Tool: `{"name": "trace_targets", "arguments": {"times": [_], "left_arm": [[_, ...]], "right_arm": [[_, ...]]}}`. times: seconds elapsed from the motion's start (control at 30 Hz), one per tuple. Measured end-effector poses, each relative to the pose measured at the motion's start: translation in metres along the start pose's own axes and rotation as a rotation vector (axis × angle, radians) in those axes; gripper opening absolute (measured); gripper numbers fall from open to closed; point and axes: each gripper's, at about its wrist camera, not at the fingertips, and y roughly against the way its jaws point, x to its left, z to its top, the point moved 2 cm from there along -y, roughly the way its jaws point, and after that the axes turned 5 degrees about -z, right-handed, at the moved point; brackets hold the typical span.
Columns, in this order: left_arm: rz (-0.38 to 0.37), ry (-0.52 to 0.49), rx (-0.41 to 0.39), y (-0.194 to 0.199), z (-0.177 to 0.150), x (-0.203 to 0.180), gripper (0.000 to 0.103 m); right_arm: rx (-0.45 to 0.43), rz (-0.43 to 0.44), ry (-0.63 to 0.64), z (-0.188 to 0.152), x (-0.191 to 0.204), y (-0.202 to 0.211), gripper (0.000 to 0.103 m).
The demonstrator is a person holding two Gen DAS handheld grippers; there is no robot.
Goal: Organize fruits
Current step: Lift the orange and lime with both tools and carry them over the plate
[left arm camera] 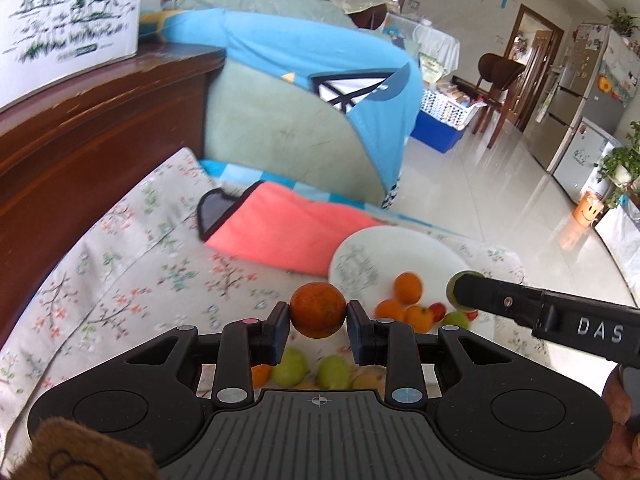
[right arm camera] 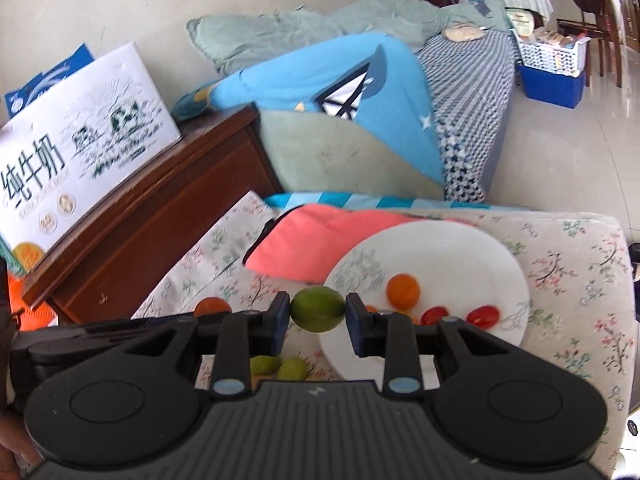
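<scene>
- left gripper (left arm camera: 318,312) is pinching an orange (left arm camera: 318,310) between its pads, jaws nearly closed on it, fruit sitting clear above the floral cloth (left arm camera: 120,240).
- under it, green fruits (left arm camera: 312,372) are lying loose on the cloth, not yet sorted.
- plate (right arm camera: 460,248) is sitting to the right of the left gripper, on the cloth, its far edge overlapping a pink towel (right arm camera: 312,240).
- plate is already holding an orange fruit (right arm camera: 403,290) and two red tomatoes (right arm camera: 460,316); more orange fruits are showing in the left view.
- right gripper (right arm camera: 318,310) is squeezing a lime (right arm camera: 318,309), jaws narrow, pads pressing on both sides.
- risk: both fruits are round and held only at the sides, so either could be slipping out if the hand is tilting or jerking.
- risk: both grippers are working close together, so they could be bumping over the plate.
- risk: a fruit dropped on the plate could be rolling off its shallow rim, or knocking the tomatoes out.
- risk: cloth is soft, so pressing on the plate could be tipping it.
</scene>
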Motion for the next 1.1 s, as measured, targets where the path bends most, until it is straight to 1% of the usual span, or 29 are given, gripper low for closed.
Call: {"name": "trace_targets", "arguments": {"times": [0.2, 0.4, 0.6, 0.83, 1.0, 1.1], "left_arm": [[-0.012, -0.009, -0.017, -0.009, 0.013, -0.011, 0.028], [-0.021, 0.009, -0.017, -0.021, 0.021, -0.014, 0.028], [-0.048, 0.042, 0.01, -0.038, 0.023, -0.017, 0.028], [-0.046, 0.055, 0.048, -0.064, 0.019, -0.023, 0.028], [-0.032, 0.068, 0.071, -0.081, 0.017, -0.021, 0.028], [-0.023, 0.08, 0.082, -0.089, 0.015, -0.02, 0.028]], "right_arm": [[-0.03, -0.027, -0.032, 0.012, -0.016, 0.006, 0.03], [-0.032, -0.038, -0.048, 0.017, -0.027, 0.005, 0.031], [-0.007, -0.053, -0.136, 0.018, -0.048, -0.007, 0.031], [0.037, -0.075, -0.263, 0.012, -0.072, -0.027, 0.031], [0.078, -0.093, -0.304, 0.007, -0.08, -0.043, 0.031], [0.09, -0.112, -0.303, 0.004, -0.081, -0.05, 0.031]]}}
